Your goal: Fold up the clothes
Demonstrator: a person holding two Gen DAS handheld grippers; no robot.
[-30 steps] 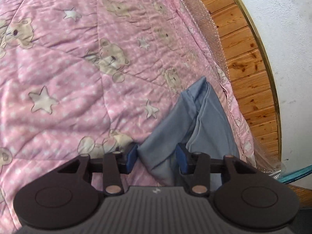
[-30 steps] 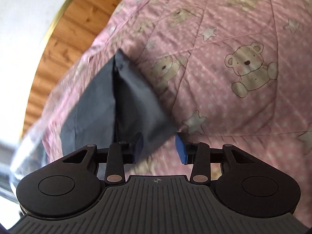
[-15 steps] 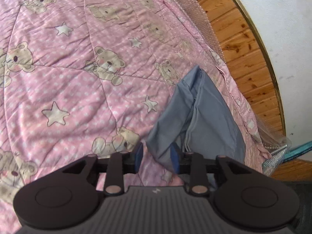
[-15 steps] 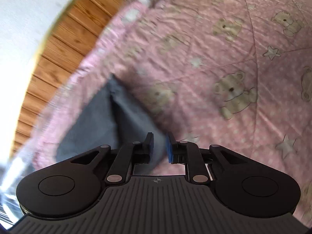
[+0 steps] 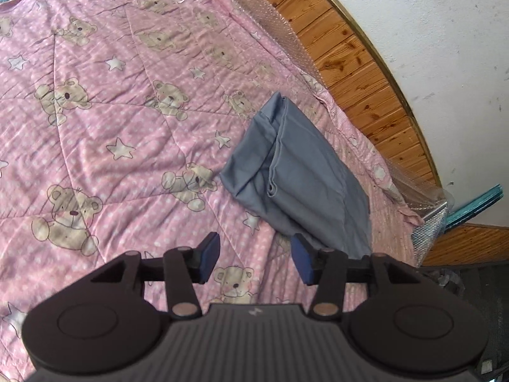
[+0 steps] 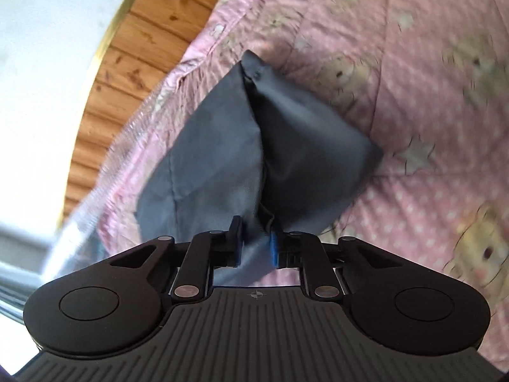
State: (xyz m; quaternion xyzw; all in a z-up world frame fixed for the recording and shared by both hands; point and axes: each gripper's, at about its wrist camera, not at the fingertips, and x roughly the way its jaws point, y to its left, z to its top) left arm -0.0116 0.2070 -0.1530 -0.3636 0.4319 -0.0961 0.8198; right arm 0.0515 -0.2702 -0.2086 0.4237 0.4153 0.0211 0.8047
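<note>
A: Where's the grey garment (image 5: 299,172)?
B: Folded, on the pink bear quilt (image 5: 105,121) near the bed's right edge, by the wood panelling (image 5: 356,54).
A: Left gripper (image 5: 256,262)?
B: Jaws spread & opening, nothing betw. them, just quilt below; cloth just past its right pad.
A: Right gripper (image 6: 256,246)?
B: Jaws closing, pinching the garment's near edge.

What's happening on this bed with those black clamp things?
Someone is folding a grey garment on a pink teddy-bear quilt, using a hand-held gripper in each hand. The right hand-held gripper is closing on the garment's near edge. The left hand-held gripper is opening, empty, above the quilt beside the garment.
</note>
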